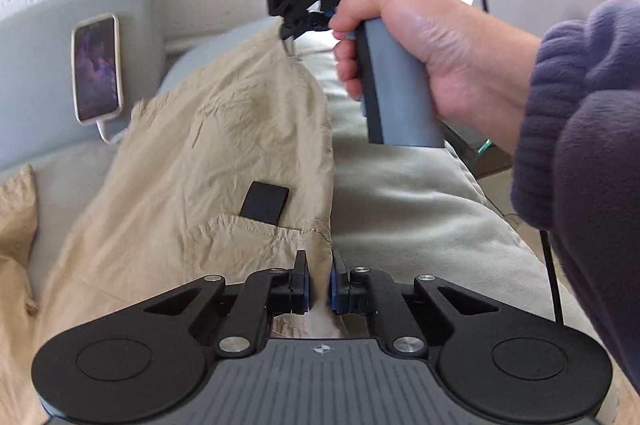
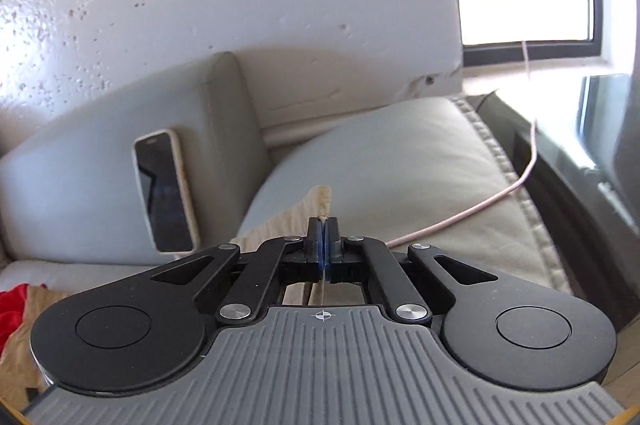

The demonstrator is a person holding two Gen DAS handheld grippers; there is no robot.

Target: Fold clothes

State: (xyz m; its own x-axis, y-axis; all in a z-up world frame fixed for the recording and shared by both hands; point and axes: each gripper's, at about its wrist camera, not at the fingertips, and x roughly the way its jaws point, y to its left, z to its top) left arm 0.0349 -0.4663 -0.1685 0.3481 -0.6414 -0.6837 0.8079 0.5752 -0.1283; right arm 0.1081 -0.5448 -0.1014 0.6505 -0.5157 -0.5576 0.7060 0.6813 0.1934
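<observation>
The tan trousers point(image 1: 208, 145) lie spread and wrinkled along the sofa cushion point(image 1: 400, 193), filling the centre and lower left of the left wrist view. The left gripper point(image 1: 319, 289) has its fingers clamped on the garment's right edge near the pocket. The right gripper point(image 2: 323, 237), at upper centre in that view, pinches the far end of the same edge. Judgement: both grasps are made; no completed fold is visible, so folding the trousers remains. A phone point(image 1: 96, 69) leans at upper left.
</observation>
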